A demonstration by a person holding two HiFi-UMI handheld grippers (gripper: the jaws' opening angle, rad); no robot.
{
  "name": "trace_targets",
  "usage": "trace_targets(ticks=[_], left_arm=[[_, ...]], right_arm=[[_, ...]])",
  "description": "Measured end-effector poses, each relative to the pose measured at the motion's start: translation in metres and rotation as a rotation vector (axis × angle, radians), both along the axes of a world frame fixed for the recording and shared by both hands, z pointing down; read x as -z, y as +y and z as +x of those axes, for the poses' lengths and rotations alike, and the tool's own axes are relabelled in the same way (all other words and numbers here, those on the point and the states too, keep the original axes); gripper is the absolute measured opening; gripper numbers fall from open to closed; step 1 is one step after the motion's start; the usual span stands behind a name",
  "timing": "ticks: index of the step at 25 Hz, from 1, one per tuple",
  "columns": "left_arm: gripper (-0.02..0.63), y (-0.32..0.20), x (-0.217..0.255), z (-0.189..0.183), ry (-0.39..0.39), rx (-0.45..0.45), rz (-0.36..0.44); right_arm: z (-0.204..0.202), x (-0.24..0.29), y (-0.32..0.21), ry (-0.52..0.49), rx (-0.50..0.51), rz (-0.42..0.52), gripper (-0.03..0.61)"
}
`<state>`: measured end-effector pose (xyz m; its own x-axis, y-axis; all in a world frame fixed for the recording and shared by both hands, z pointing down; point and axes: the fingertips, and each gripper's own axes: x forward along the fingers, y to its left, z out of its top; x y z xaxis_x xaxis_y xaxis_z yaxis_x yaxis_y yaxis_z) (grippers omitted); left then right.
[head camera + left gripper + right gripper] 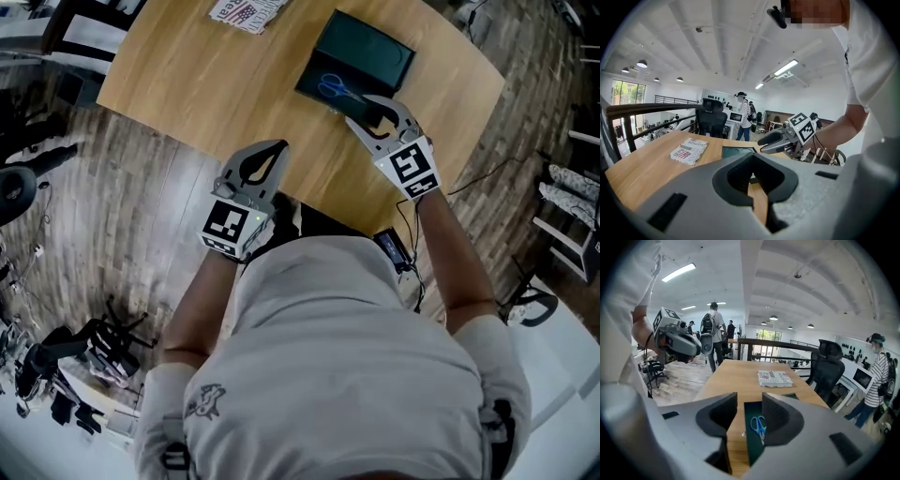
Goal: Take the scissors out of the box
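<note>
Two claws: your right claw (361, 111), jaws apart and empty, hung by the box (370, 52) at upper centre, likely lining up on the scissors (336, 89) lying inside; left claw (278, 148) was closed, empty.

Bench (216, 103): mostly bare wood.

Box (370, 47) sits toward the far right and is open on top, with nothing over it. Scissors (336, 87) lie flat in its near end, bare dark floor around them. Only the box's low walls block a sideways reach.

Right claw (361, 110) hangs at the box's near edge, jaws apart and empty. Seen from the right gripper view, the scissors line up in the gap.

Left claw (279, 148), jaws together, is over the near bench edge, well apart from the box with clear wood between.

Printed packet (246, 11) lies at the far edge, apart from the box.

Office chair (829, 366) stands just off the bench.
</note>
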<state>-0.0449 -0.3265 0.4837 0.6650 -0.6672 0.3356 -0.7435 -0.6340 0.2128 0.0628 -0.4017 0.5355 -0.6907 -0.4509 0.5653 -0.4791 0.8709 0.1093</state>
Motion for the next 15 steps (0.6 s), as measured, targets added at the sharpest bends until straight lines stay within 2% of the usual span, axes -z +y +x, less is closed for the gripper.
trace_targets(ticks=[7, 15], left_arm=[[0.005, -0.026, -0.021, 0.002, -0.014, 0.019, -0.027], [0.005, -0.042, -0.051, 0.004, -0.022, -0.009, -0.067]], right_arm=[[-0.005, -0.053, -0.030, 0.113, 0.082, -0.091, 0.156], [-0.019, -0.126, -0.044, 0.254, 0.156, -0.212, 0.141]])
